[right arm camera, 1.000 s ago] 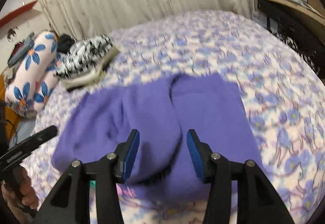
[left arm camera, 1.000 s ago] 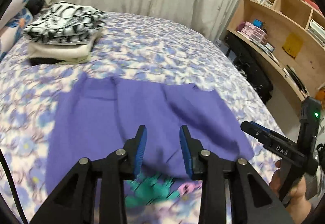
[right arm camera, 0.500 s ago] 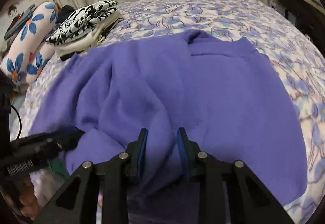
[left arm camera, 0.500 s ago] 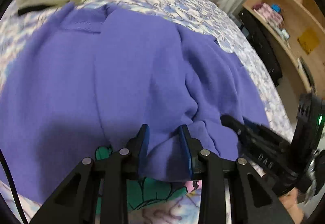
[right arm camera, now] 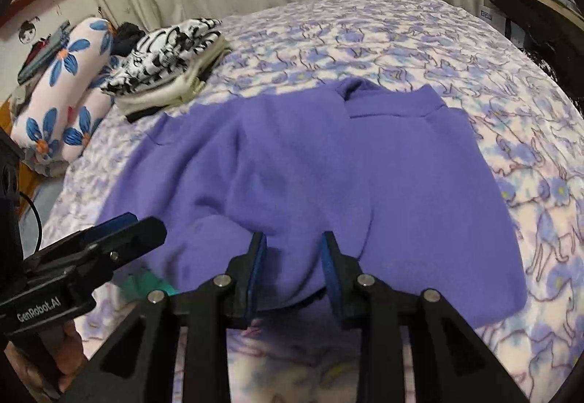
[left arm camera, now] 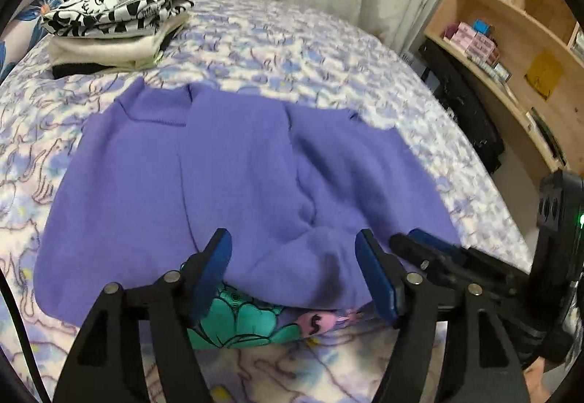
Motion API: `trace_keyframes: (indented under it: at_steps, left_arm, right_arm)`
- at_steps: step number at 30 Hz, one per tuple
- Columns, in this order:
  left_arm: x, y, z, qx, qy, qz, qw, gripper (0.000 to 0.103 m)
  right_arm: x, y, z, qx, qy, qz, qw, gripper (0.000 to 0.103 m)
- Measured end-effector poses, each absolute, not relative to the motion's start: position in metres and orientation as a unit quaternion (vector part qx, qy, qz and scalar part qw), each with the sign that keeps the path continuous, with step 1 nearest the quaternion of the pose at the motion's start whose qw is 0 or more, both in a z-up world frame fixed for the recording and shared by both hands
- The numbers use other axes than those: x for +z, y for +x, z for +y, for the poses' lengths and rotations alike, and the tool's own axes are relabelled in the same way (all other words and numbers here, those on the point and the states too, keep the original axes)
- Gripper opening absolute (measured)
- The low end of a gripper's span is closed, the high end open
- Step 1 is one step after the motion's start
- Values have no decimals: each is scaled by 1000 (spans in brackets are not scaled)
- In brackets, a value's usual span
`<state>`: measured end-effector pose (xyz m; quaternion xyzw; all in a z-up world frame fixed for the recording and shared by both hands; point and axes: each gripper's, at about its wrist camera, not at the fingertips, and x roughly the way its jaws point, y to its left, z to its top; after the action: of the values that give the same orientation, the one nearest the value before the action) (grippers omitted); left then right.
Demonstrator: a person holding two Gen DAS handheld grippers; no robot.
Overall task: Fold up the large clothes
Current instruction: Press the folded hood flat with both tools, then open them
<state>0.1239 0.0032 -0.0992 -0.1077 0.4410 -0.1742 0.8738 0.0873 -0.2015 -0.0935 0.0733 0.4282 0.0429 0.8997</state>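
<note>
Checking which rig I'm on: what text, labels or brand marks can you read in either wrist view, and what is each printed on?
"GenRobot.AI": white lettering on the black body of the left gripper, seen in the right wrist view.
Small dark characters on a white box under the desk: too small to read.
Pink boxes and book spines on the wooden shelves: too small and blurred.
The purple sweater shows no lettering.

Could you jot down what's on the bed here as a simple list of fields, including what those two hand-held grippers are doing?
surface: bed with purple flowered cover
garment: purple sweater, laid flat, partly folded
left hand-held gripper: jaws opening, sweater's near edge between them, pads clear of it
right hand-held gripper: jaws opening slightly around a bunch of the sweater's near edge
finished pile: folded clothes at the bed's far corner
</note>
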Motion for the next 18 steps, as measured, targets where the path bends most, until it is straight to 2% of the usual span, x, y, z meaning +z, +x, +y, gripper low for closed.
trace_keyframes:
  at_steps: [4,6,8,9,14,18]
  left_arm:
    - [-78,116,8,-169,-120,426,881,70]
    - [-71,111,12,-167,-120,421,883,74]
    - [-61,104,19,-171,-125,415,885,84]
    - [-58,101,22,-168,-129,414,885,86]
    - [-57,82,44,-152,-149,416,884,87]
    - [-80,67,70,-149,-206,435,864,87]
  right_arm:
    - [-74,77,-196,47,63,414,907,30]
    - [-65,73,-197,49,66,407,910,32]
    - [-55,72,-196,52,63,400,913,35]
    - [-49,70,-195,50,59,396,915,35]
    - [-18,60,-189,64,56,365,927,35]
    - [0,51,-185,68,48,347,934,35]
